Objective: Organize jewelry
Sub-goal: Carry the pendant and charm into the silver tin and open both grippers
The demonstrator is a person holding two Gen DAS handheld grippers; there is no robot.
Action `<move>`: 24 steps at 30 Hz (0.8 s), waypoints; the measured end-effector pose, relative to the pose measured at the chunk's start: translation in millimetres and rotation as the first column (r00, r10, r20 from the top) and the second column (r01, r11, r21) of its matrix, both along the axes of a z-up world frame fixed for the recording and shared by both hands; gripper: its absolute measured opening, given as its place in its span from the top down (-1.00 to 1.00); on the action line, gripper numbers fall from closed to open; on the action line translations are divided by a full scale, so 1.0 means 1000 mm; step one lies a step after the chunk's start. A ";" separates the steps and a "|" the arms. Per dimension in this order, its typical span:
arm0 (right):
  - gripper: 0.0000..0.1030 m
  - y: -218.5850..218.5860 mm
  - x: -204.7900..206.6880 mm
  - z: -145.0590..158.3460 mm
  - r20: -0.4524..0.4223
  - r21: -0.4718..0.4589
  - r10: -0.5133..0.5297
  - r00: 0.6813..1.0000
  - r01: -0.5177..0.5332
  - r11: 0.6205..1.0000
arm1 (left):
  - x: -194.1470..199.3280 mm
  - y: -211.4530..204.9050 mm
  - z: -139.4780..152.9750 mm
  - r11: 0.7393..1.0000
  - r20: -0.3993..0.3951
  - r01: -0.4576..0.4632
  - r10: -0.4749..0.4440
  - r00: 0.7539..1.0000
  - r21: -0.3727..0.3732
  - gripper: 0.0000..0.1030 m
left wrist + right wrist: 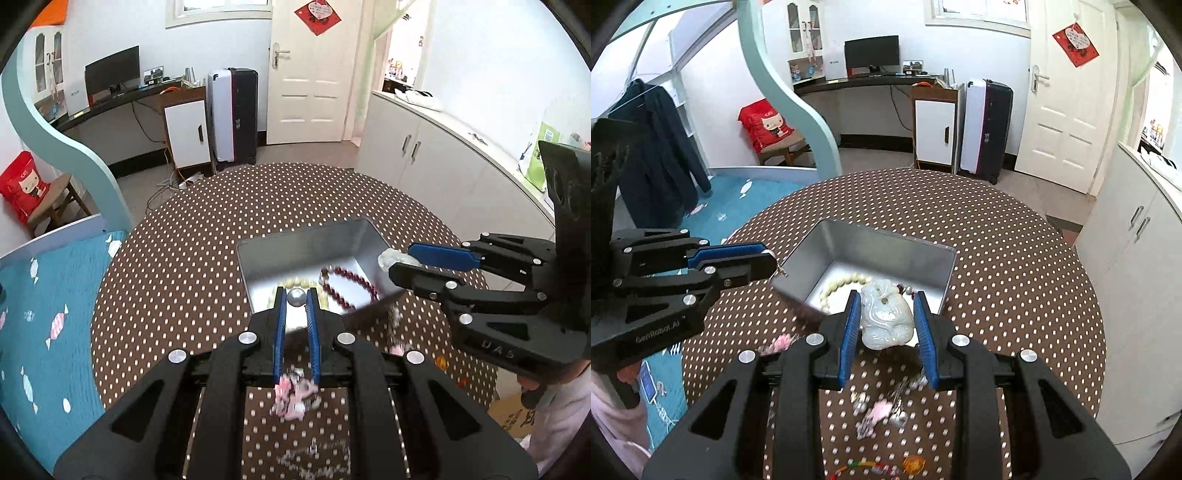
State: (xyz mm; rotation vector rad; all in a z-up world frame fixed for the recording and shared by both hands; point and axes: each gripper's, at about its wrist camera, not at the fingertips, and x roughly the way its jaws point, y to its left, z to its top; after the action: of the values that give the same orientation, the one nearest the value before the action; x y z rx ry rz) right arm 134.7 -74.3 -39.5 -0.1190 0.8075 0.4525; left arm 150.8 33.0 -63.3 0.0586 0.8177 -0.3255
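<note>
A silver metal tin (314, 240) (886, 243) stands on the dotted table. Inside lie a cream bead bracelet (295, 283) (836, 282) and a dark red bead bracelet (351, 282). My left gripper (296, 297) is shut on a small silver ball (296, 297), held over the tin's near edge; it shows at the left of the right wrist view (772, 264). My right gripper (886, 314) is shut on a pale jade carved pendant (884, 319), held over the tin's near right edge; it also shows in the left wrist view (397, 262).
Blurred pink and silver trinkets (295, 395) (879, 410) lie on the brown polka-dot tablecloth (184, 266) below the grippers. An orange piece and a coloured string (912, 463) lie near the front edge. White cabinets (424, 155) stand to the right.
</note>
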 end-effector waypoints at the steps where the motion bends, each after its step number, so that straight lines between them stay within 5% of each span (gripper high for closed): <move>1: 0.46 0.000 0.005 -0.001 -0.002 -0.002 -0.007 1.000 0.007 1.000 | 0.004 0.001 0.000 1.000 -0.002 0.000 0.000 1.000 0.000 0.78; 15: 0.51 0.008 0.036 -0.001 -0.049 0.006 -0.007 0.999 0.008 1.000 | 0.052 -0.010 -0.033 1.000 -0.095 -0.011 0.013 0.995 0.015 0.77; 17: 0.25 0.002 0.035 0.003 -0.033 0.001 -0.028 0.999 0.028 1.000 | 0.055 -0.011 -0.033 1.000 -0.097 -0.009 0.010 0.995 0.020 0.75; 19: -0.13 -0.003 0.031 0.006 -0.005 -0.026 -0.058 0.998 0.058 0.998 | 0.054 -0.013 -0.035 1.000 -0.101 -0.010 0.013 0.995 0.023 0.25; 21: -0.19 -0.007 0.027 0.005 0.000 -0.044 -0.077 0.997 0.076 0.996 | 0.052 -0.014 -0.035 1.000 -0.102 -0.013 0.015 0.995 0.019 -0.05; 24: -0.24 -0.013 0.026 0.003 -0.008 -0.046 -0.098 0.995 0.098 0.994 | 0.048 -0.016 -0.035 1.000 -0.102 -0.011 0.012 0.995 0.012 -0.05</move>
State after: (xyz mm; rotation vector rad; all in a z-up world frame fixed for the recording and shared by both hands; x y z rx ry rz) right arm 160.7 -87.8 -36.8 -0.1187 0.8298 0.3426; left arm 198.5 17.4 -98.3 0.0482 0.9208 -0.3149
